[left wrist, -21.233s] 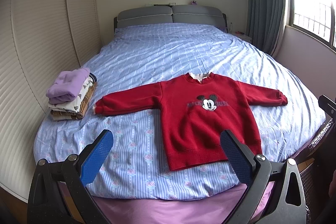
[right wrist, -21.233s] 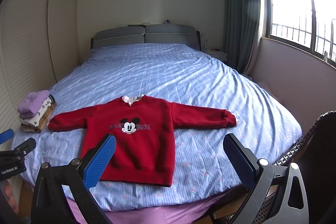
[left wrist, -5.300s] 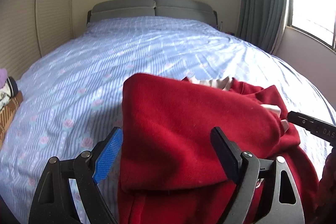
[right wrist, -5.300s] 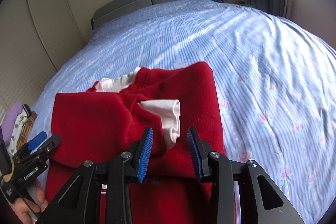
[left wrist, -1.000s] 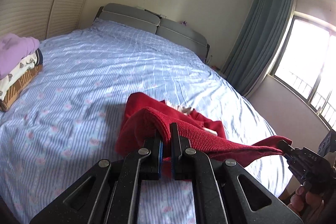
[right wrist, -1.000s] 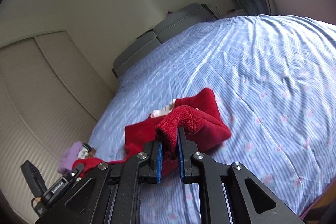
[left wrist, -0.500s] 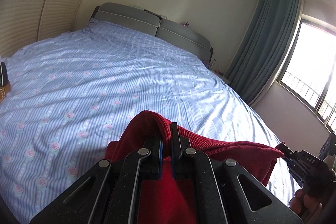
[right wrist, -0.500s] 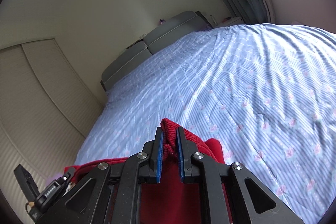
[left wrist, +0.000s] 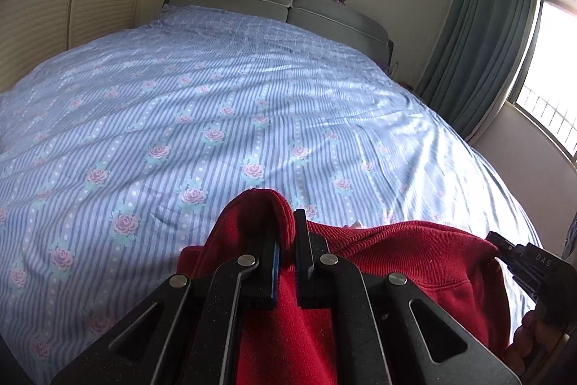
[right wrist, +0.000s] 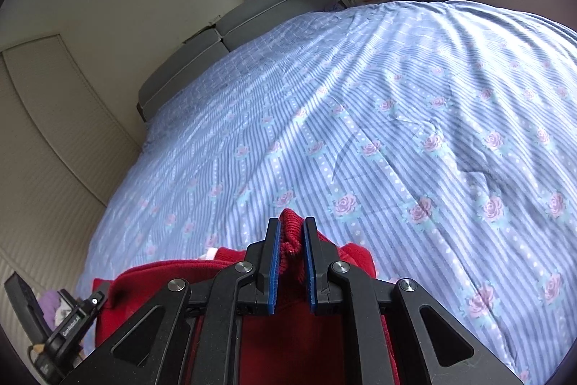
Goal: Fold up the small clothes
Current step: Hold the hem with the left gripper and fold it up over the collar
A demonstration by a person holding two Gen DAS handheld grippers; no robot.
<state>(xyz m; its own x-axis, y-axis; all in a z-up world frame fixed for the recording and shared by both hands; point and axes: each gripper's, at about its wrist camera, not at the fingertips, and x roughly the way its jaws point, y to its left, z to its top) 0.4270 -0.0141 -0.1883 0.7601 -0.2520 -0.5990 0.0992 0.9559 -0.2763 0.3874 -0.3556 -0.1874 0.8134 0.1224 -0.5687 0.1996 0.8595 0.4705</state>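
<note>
The red sweatshirt [left wrist: 407, 251] is bunched low in the left wrist view, over the near part of the bed. My left gripper [left wrist: 285, 222] is shut on a fold of its edge. My right gripper [right wrist: 290, 230] is shut on its ribbed hem [right wrist: 291, 222]; the sweatshirt [right wrist: 162, 280] stretches left from there. A bit of white lining [right wrist: 209, 254] peeks out. The right gripper also shows at the right edge of the left wrist view [left wrist: 497, 240], pinching the cloth. The left gripper's body shows at the lower left of the right wrist view. Most of the garment is hidden under the grippers.
The bed with a blue striped rose-print sheet [left wrist: 216, 103] fills both views, with a grey headboard [left wrist: 281, 2] at the far end. A teal curtain [left wrist: 479, 35] and window are at the right. A stack of folded clothes [right wrist: 57, 305] shows by the wardrobe wall [right wrist: 36, 150].
Both grippers, still shut on the sweatshirt, have carried its edge forward and down toward the bed. The sheet looks closer and the garment sits lower in both views.
</note>
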